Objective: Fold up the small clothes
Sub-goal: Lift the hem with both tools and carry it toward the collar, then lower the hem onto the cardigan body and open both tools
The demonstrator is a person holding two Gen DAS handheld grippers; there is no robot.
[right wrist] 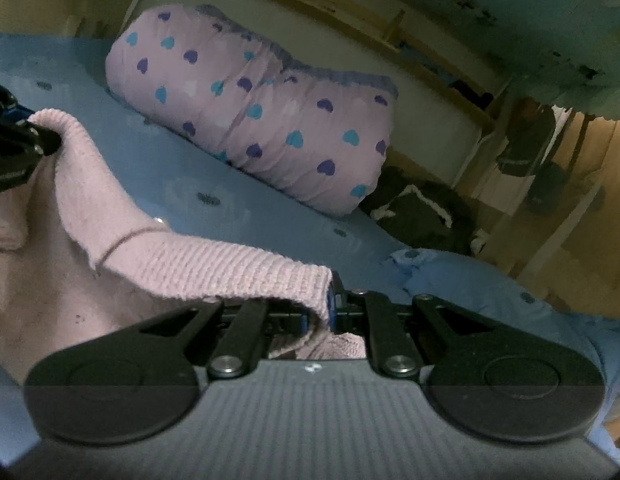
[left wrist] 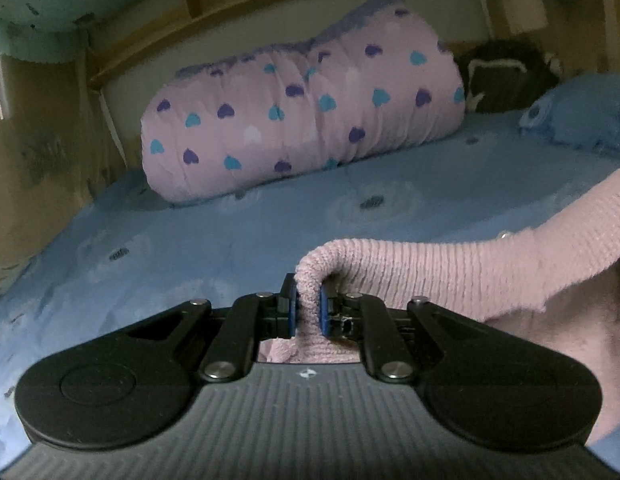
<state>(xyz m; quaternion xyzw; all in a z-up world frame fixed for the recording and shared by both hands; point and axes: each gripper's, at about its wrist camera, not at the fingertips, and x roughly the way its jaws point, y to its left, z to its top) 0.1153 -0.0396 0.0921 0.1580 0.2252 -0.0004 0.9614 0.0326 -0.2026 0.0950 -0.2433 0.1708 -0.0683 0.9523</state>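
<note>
Behind the pink sweater (left wrist: 450, 276), a heart-print pillow (left wrist: 301, 108) lies on the bed (left wrist: 189, 240).

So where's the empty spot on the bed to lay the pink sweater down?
The widest bare stretch of blue sheet lies between the grippers and the heart-print pillow. Both the left gripper and right gripper pinch the pink sweater. It is crowded by the dark bundle and crumpled blue bedding.
</note>
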